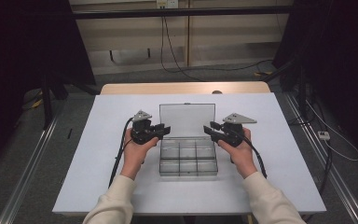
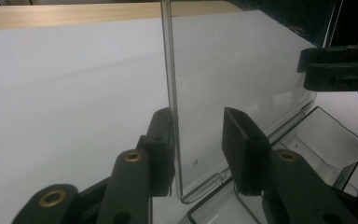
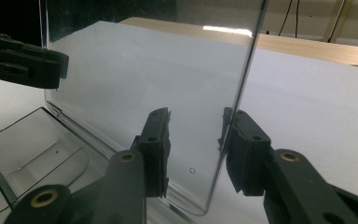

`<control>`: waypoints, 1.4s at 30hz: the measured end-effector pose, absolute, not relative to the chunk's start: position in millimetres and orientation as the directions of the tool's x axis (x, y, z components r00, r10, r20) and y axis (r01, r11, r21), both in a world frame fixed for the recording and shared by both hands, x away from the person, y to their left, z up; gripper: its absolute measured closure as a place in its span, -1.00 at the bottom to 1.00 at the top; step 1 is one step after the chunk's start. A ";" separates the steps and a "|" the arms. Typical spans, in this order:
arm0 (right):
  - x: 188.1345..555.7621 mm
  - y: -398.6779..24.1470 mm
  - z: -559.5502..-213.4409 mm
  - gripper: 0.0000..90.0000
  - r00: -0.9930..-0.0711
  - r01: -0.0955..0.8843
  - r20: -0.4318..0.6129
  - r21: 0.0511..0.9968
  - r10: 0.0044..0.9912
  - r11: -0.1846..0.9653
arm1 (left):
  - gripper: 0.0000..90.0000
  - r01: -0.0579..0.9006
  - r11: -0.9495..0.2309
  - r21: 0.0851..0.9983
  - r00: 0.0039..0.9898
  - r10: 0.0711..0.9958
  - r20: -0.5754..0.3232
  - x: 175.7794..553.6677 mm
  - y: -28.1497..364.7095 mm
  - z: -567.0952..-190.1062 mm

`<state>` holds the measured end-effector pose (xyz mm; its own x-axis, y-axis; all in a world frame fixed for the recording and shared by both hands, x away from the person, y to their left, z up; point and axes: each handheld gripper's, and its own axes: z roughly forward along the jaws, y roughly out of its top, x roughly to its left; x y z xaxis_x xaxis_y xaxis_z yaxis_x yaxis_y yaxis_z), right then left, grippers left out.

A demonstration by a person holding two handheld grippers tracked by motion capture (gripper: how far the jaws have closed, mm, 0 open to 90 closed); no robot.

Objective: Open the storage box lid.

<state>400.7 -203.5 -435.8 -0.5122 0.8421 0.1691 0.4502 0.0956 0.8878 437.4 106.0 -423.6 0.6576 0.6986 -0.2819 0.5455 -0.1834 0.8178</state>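
Note:
A clear plastic compartment box [image 1: 188, 157] sits mid-table with its lid [image 1: 187, 119] standing upright. My left gripper [image 1: 164, 129] is at the lid's left edge and my right gripper [image 1: 209, 127] at its right edge. In the left gripper view the lid's edge [image 2: 170, 93] stands between the jaws of the left gripper [image 2: 200, 149], close against one pad [image 2: 161, 149] and well apart from the other. In the right gripper view the lid's edge [image 3: 242, 93] lies by one pad [image 3: 242, 154] of the right gripper [image 3: 193, 149], with a wide gap to the other. Both grippers are open.
The box rests on a white table top [image 1: 98, 163] with a wooden strip [image 1: 182, 87] along its far edge. Cables [image 1: 119, 156] trail from both grippers toward the person. Dark curtains and floor cables surround the table.

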 end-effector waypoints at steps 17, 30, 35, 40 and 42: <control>405.8 -200.6 -439.7 0.24 -0.499 0.467 0.181 0.880 0.847 0.088 | 0.41 0.555 -0.180 0.812 0.645 0.710 -0.283 442.2 103.8 -428.4; 408.3 -197.1 -443.1 0.12 -0.487 0.478 0.181 0.874 0.854 0.087 | 0.33 0.565 -0.174 0.807 0.635 0.716 -0.290 444.3 101.3 -431.8; 408.7 -197.2 -443.8 0.11 -0.486 0.480 0.186 0.873 0.854 0.083 | 0.31 0.566 -0.178 0.805 0.635 0.717 -0.288 444.8 101.2 -432.7; 409.0 -196.2 -445.0 0.07 -0.484 0.484 0.183 0.871 0.855 0.087 | 0.28 0.571 -0.180 0.801 0.634 0.717 -0.290 445.3 100.5 -434.2; 409.6 -196.0 -445.6 0.05 -0.483 0.487 0.185 0.869 0.856 0.087 | 0.26 0.575 -0.174 0.800 0.630 0.718 -0.297 445.4 99.7 -434.9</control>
<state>409.6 -196.0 -445.6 -0.4830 0.8559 0.1848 0.4871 0.0873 0.8690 445.4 99.7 -434.9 0.6298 0.7178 -0.2967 0.5749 -0.1739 0.7995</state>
